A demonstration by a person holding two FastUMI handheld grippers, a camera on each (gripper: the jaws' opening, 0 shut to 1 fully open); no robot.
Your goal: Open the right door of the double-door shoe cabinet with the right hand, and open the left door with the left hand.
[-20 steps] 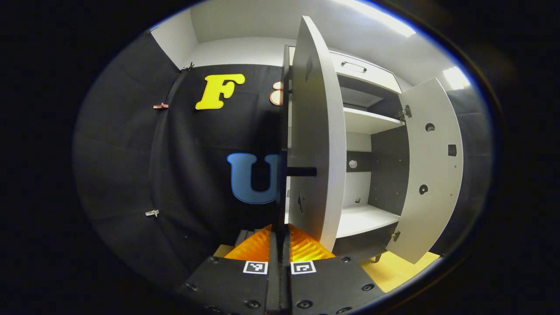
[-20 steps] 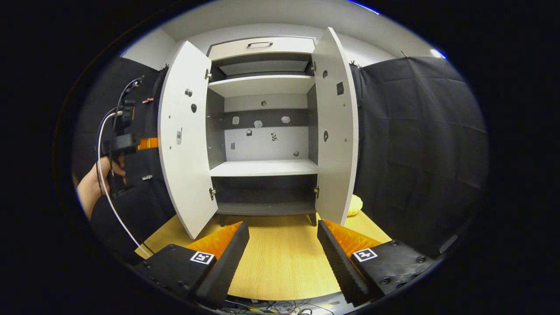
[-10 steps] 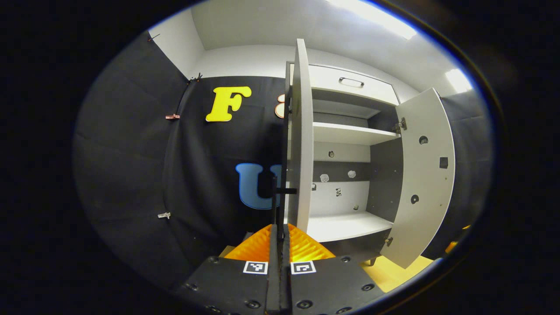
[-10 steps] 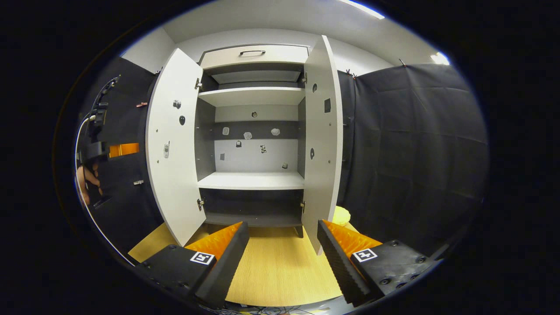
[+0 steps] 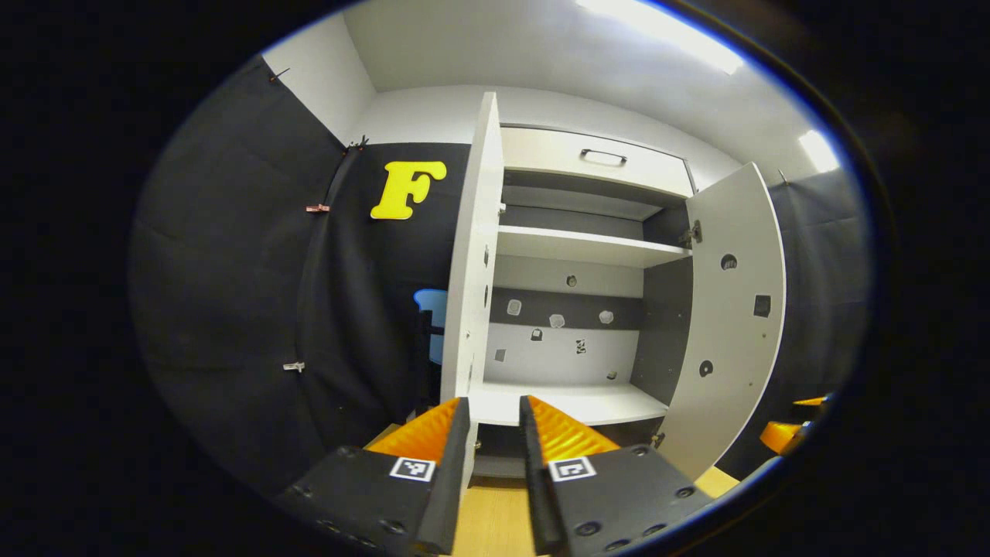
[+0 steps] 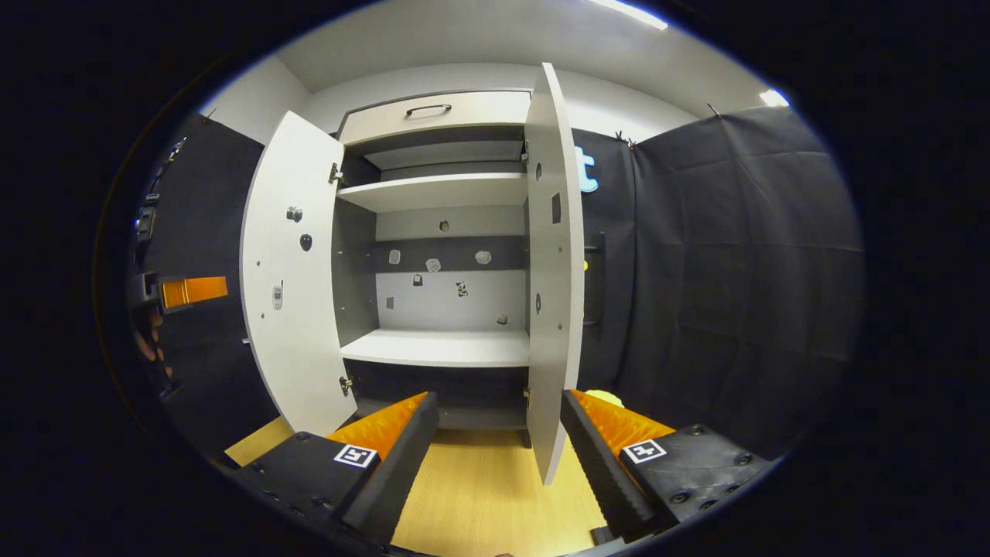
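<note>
The white double-door shoe cabinet (image 5: 572, 247) stands with both doors swung out. In the left gripper view the left door (image 5: 468, 271) shows nearly edge-on, its black handle (image 5: 424, 348) on the outer face. My left gripper (image 5: 495, 410) is open in front of that door's lower edge, holding nothing. The right door (image 5: 731, 325) hangs wide. In the right gripper view my right gripper (image 6: 499, 406) is open and empty in front of the right door (image 6: 553, 271), apart from it. The left door (image 6: 286, 286) stands at the left, with the left gripper (image 6: 189, 290) beyond it.
Bare shelves (image 6: 441, 348) and a closed top drawer (image 6: 433, 112) show inside the cabinet. It stands on a light wooden surface (image 6: 479, 487). A small yellow object (image 6: 603, 397) lies by the right door's foot. Black cloth walls close in on both sides.
My left gripper's fingers, shut before, have parted, and it has drawn back from the left door. The right gripper shifted, so the right door now shows closer to edge-on.
</note>
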